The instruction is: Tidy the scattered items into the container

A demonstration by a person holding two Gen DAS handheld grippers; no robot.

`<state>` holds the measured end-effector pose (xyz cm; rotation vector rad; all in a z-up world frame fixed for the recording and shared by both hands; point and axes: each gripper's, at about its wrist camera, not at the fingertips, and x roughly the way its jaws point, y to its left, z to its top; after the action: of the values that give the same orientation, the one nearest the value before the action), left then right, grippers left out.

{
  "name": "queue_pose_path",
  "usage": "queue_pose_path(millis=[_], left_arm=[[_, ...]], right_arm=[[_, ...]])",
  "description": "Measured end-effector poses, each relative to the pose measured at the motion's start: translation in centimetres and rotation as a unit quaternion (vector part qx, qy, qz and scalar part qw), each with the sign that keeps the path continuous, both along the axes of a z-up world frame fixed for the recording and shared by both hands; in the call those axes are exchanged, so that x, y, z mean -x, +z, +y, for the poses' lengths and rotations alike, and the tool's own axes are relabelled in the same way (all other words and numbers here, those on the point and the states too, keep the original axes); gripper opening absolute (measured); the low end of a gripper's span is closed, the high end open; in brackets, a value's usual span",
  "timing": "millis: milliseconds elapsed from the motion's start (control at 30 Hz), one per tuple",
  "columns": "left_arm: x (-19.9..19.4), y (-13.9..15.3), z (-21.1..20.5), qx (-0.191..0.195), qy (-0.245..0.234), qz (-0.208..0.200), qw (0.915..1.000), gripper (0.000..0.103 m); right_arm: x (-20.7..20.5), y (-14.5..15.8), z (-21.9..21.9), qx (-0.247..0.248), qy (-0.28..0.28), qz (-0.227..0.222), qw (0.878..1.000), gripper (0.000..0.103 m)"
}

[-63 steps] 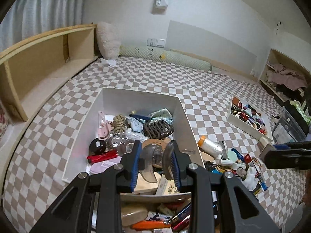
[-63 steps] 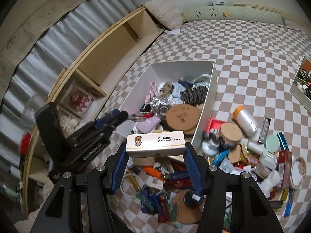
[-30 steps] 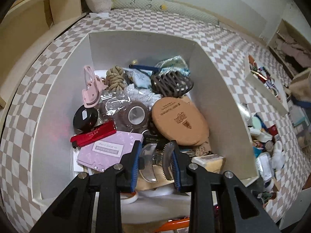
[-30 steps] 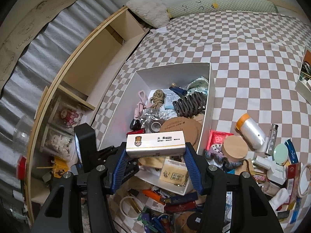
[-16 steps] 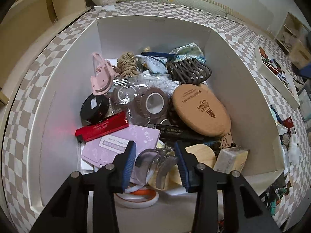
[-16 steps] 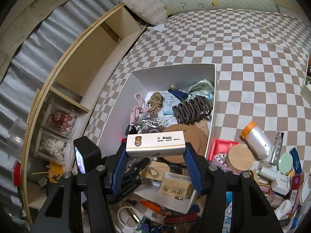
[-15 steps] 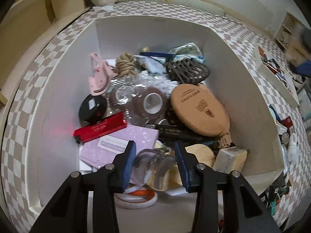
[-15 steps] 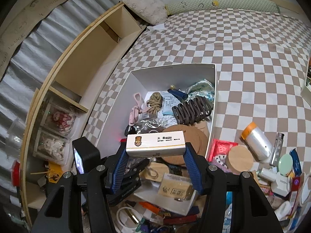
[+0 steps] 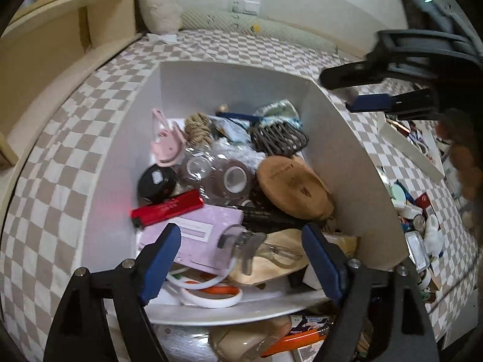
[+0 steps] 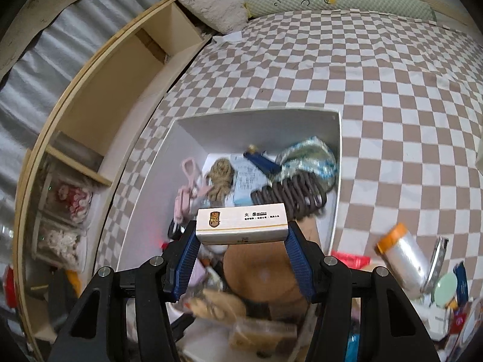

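- Only the right wrist view shows the right gripper (image 10: 241,238) clamped on a white rectangular matchbox (image 10: 241,222) above the white open box (image 10: 256,126).
- The left gripper (image 9: 241,256), jaws just opening wide, hangs over a blurred clear hair claw (image 9: 241,241) lying in the white open box (image 9: 341,150).

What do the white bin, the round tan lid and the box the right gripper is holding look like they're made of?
White bin: thin matte plastic or coated card, walls smooth and flat. Round tan lid: likely cork or wood, speckled matte face with stamped print. Matchbox: printed cardboard, slightly glossy, crisp folded edges.

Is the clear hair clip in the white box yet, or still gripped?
In the white box: clear hair clip lies free between the left tool's just-opened jaws.
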<state>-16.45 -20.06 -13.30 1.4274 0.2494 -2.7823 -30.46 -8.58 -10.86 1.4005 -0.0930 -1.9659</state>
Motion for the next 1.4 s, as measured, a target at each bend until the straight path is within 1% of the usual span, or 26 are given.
queue_pose_path(millis=[100, 133, 267, 300, 333, 367, 400, 467, 567, 800, 1067, 1200, 1400], left_arm=[[-0.4, 0.5, -0.5, -0.003, 0.004, 0.008, 1.0, 0.084], [-0.5, 0.7, -0.6, 0.0, 0.005, 0.011, 0.9999, 0.086], [-0.9, 1.2, -0.9, 0.012, 0.009, 0.026, 0.9996, 0.087], [-1.0, 1.3, -1.0, 0.011, 0.012, 0.029, 0.9994, 0.087], [-1.0, 1.3, -1.1, 0.011, 0.016, 0.034, 0.9993, 0.093], [-1.1, 1.4, -1.2, 0.011, 0.021, 0.04, 0.9989, 0.102], [-1.2, 1.5, -1.3, 0.011, 0.025, 0.047, 0.9985, 0.103], [-1.4, 1.7, -1.3, 0.01, 0.028, 0.055, 0.9981, 0.103], [-1.5, 1.8, -1.1, 0.013, 0.031, 0.055, 0.9979, 0.103], [-2.3, 2.7, -0.4, 0.017, 0.038, 0.067, 0.9969, 0.103], [-4.0, 4.2, 0.7, 0.016, 0.049, 0.086, 0.995, 0.103], [-5.0, 4.8, 1.4, 0.029, 0.057, 0.089, 0.994, 0.103], [-6.6, 5.9, 2.2, 0.04, 0.067, 0.1, 0.992, 0.103]], right_arm=[[1.4, -0.4, -1.2, -0.006, -0.008, 0.01, 1.0, 0.058], [1.9, -0.6, -1.5, -0.011, -0.012, 0.012, 1.0, 0.058], [3.1, -1.8, -2.1, -0.027, -0.022, 0.017, 0.999, 0.059], [3.2, -1.9, -2.1, -0.027, -0.022, 0.021, 0.999, 0.071], [3.2, -1.9, -2.1, -0.026, -0.026, 0.033, 0.999, 0.095], [3.2, -1.8, -1.9, -0.023, -0.031, 0.048, 0.998, 0.103], [3.3, -1.6, -1.8, -0.021, -0.033, 0.057, 0.998, 0.103], [3.6, -1.3, -1.5, -0.016, -0.038, 0.064, 0.997, 0.103], [4.0, -0.6, -0.5, 0.001, -0.053, 0.067, 0.996, 0.103], [3.4, 0.5, 1.5, 0.0, -0.061, 0.074, 0.995, 0.103], [0.2, 2.8, 2.7, 0.003, -0.028, 0.098, 0.995, 0.103], [-2.0, 3.9, 3.4, 0.005, -0.018, 0.12, 0.993, 0.103], [-5.2, 5.3, 4.3, 0.014, 0.004, 0.137, 0.99, 0.103]])
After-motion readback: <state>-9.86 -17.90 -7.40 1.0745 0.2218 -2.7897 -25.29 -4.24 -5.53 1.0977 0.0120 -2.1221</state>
